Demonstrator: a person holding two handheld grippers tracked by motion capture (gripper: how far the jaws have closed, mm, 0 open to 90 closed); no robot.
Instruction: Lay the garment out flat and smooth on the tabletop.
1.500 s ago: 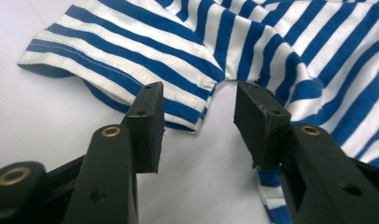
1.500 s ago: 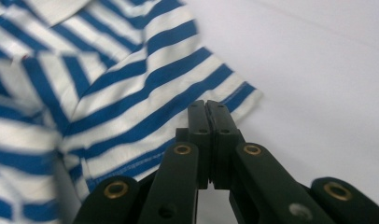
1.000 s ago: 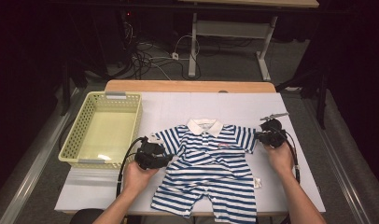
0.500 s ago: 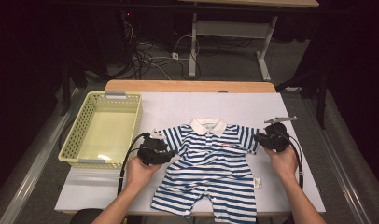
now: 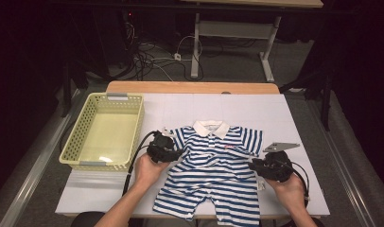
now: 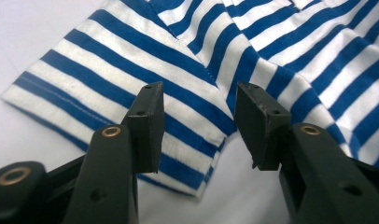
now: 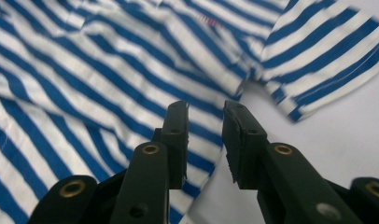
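Note:
A blue-and-white striped baby romper (image 5: 213,165) with a white collar lies flat, front up, on the white table cover (image 5: 256,109). My left gripper (image 5: 178,152) is at its left sleeve. In the left gripper view the jaws (image 6: 199,123) stand open just above the sleeve (image 6: 131,70) near the armpit, gripping nothing. My right gripper (image 5: 251,165) is at the romper's right side, below the right sleeve. Its jaws (image 7: 205,135) have just been opening and stand a little apart over the striped cloth (image 7: 85,70) near its edge, with nothing pinched between them.
A pale yellow plastic basket (image 5: 69,142) sits at the table's left, beside my left hand. Bare white cover lies behind the collar and right of the romper. Cables and a table frame (image 5: 199,28) are on the floor beyond the far edge.
My right gripper has pulled back from the right sleeve toward the person, along the romper's side, and its jaws have parted. My left gripper has edged slightly toward the garment.

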